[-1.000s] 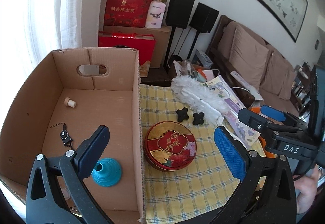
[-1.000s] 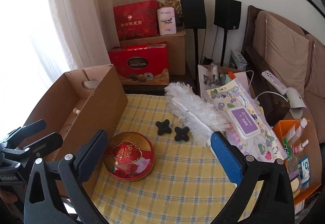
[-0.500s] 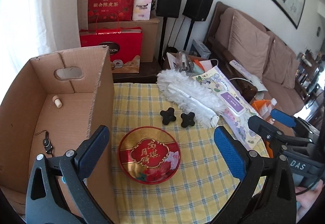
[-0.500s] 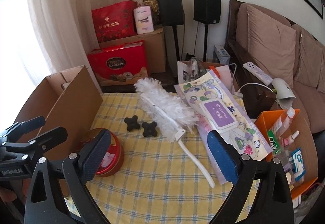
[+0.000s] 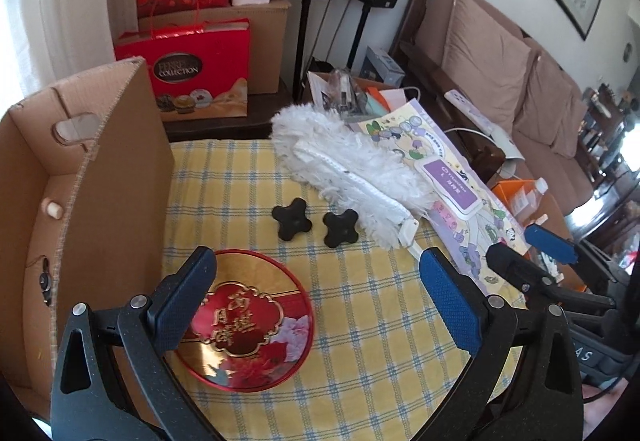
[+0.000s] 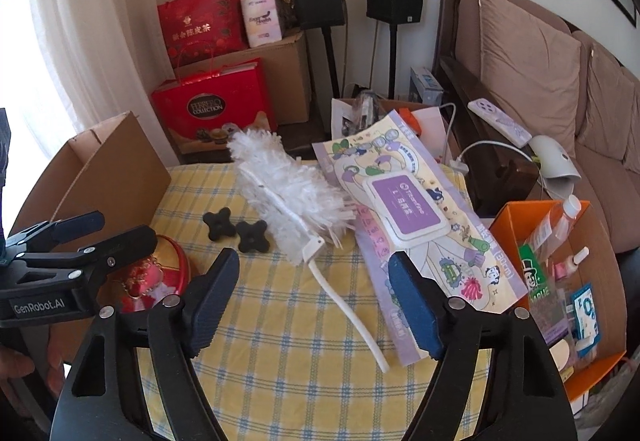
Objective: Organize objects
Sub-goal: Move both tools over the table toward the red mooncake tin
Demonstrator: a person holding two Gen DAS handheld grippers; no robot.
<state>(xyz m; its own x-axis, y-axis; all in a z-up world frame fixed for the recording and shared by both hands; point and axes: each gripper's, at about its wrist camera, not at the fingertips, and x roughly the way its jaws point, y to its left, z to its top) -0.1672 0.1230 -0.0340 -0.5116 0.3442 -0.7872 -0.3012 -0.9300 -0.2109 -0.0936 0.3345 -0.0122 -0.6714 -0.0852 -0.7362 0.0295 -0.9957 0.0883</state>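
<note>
Approach step: left tongs (image 5: 316, 301) apart over red tin (image 5: 244, 325), right tongs (image 6: 316, 305) empty, closing above duster handle (image 6: 352, 317); next, descend and clamp.

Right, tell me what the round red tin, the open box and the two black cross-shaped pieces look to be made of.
Round red tin: probably printed metal; glossy gold lid with a sheen.
Open box: corrugated cardboard, matte brown; fluting shows along the cut edge.
Two black cross-shaped pieces: matte, rounded lobes; perhaps rubber or foam, hard to tell.
</note>
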